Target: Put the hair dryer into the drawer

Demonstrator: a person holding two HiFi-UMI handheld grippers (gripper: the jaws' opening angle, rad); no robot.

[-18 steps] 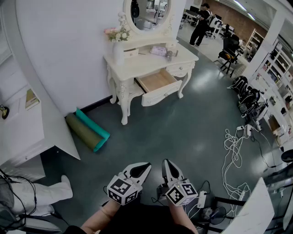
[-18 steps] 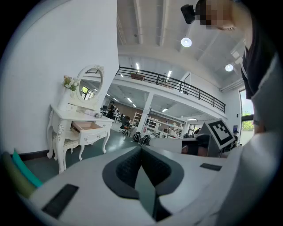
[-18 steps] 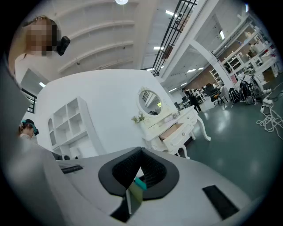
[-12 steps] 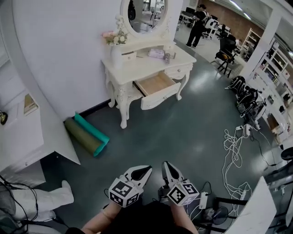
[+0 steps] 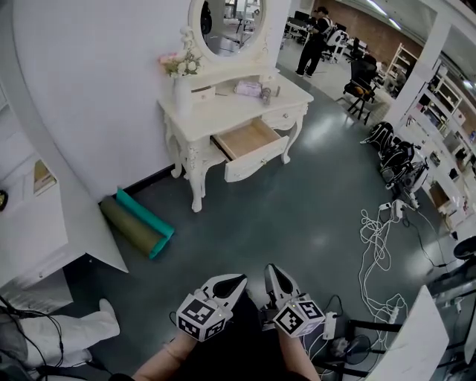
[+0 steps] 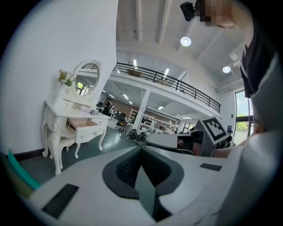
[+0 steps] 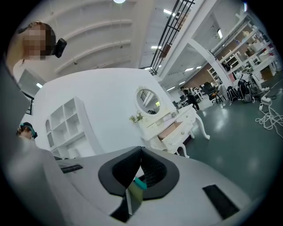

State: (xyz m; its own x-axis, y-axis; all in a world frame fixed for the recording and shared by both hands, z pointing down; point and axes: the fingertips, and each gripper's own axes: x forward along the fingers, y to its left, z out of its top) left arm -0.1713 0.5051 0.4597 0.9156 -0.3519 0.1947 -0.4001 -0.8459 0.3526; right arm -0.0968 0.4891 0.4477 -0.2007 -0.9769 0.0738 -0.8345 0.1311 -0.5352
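Observation:
A white dressing table (image 5: 223, 111) stands against the wall far ahead, its drawer (image 5: 249, 141) pulled open and showing a bare wooden bottom. On the tabletop lies a pale object (image 5: 248, 88), too small to tell whether it is the hair dryer. My left gripper (image 5: 238, 280) and right gripper (image 5: 269, 271) are held side by side low in the head view, far from the table, both shut and holding nothing. The left gripper view shows the table (image 6: 73, 126) at left beyond the left gripper (image 6: 141, 148). In the right gripper view the table (image 7: 172, 128) lies past the right gripper (image 7: 141, 150).
A rolled green mat (image 5: 137, 223) lies on the floor left of the table. White shelving (image 5: 37, 216) fills the left side. Loose cables (image 5: 379, 245) and bags (image 5: 390, 152) lie to the right. A person (image 5: 312, 41) stands far behind. Flowers (image 5: 181, 65) and a mirror (image 5: 223, 22) top the table.
The head view has drifted, so the table and mat sit slightly further left and higher in the picture. Both grippers keep their place and stay shut.

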